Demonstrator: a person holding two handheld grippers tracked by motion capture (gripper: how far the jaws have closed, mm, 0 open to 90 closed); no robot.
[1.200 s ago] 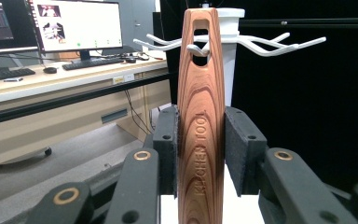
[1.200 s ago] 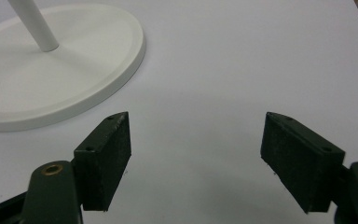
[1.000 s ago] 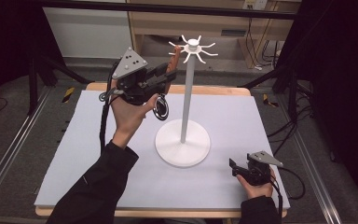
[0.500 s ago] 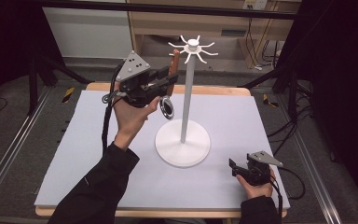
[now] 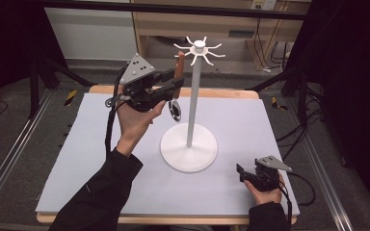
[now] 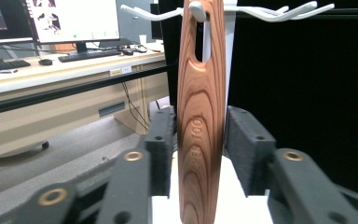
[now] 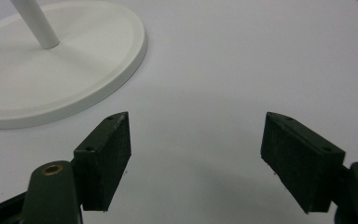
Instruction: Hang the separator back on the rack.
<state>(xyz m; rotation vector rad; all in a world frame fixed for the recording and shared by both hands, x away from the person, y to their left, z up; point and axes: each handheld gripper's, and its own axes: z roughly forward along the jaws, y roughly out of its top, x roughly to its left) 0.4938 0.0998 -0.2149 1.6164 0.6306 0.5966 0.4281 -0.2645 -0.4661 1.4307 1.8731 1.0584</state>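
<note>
While the left gripper (image 6: 200, 154) stands beside the top of the white utensil stand (image 5: 189, 144), its jaws have just been opening: both pads now sit clear of the wooden handle (image 6: 200, 116), a narrow gap showing on either side, the handle between them but unpressed.

Item 1, spoon with wooden handle and metal bowl (image 5: 175, 109): hangs by the slot in its handle from a hook (image 6: 196, 8) of the stand's top ring, at about 9 o'clock of the pole. Handle near vertical; bowl low, just beside the pole. A second ago the same spoon was clamped in the left gripper at the same place.

Item 2, stand: round base at the middle of the desk (image 5: 77, 159), pole upright, ring of white hooks on top.

Item 3, right gripper (image 7: 196, 154): rests at 5 o'clock on the desk, jaws parted and empty, nothing but the white surface between them. Unmoved from a second ago.

Reading: the release suggests the hanging step is as good as done; the spoon's weight appears carried by the hook alone. What seems left is drawing the left gripper straight back without brushing the handle, which could swing it off.
</note>
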